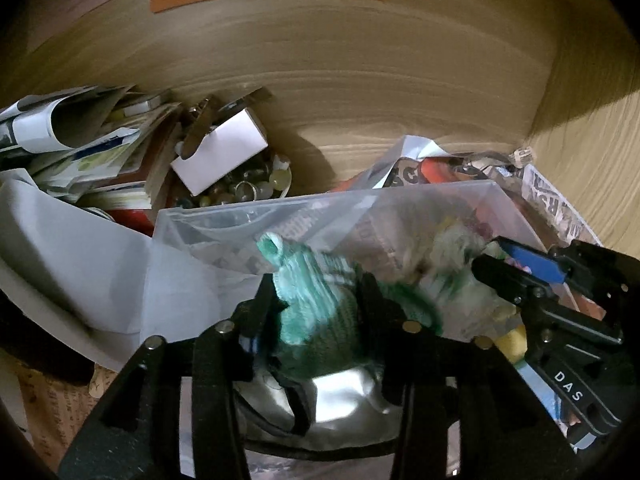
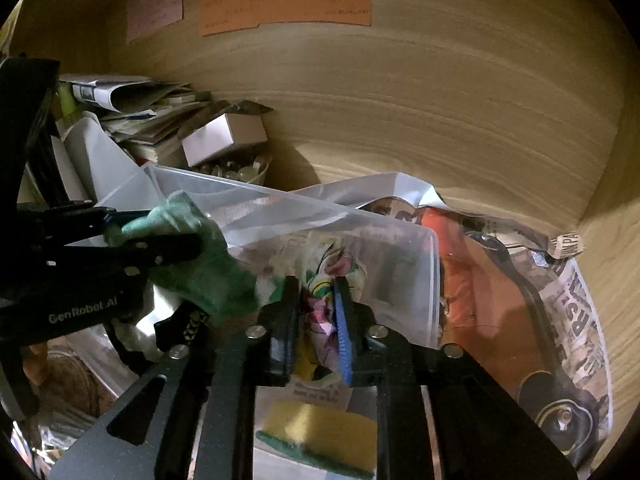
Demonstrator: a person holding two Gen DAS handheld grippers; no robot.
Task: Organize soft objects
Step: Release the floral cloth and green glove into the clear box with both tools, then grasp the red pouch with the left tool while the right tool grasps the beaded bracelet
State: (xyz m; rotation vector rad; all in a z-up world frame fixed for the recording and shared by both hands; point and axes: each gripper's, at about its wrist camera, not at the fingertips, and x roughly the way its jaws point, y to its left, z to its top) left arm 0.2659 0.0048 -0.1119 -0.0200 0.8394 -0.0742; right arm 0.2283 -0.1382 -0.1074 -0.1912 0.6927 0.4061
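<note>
Wooden alcove [image 1: 360, 92], green knit [image 1: 316, 304] pointing away upward

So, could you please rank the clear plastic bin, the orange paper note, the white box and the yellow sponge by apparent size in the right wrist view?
1. Clear plastic bin, largest.
2. Orange paper note.
3. Yellow sponge, though it lies nearest the camera, so this rank is unsure.
4. White box, smallest.

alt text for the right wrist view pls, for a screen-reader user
The right gripper is shut on a floral cloth at the near edge of a clear plastic bin. At left, the left gripper clamps a green knit item. A yellow sponge lies below.
</note>
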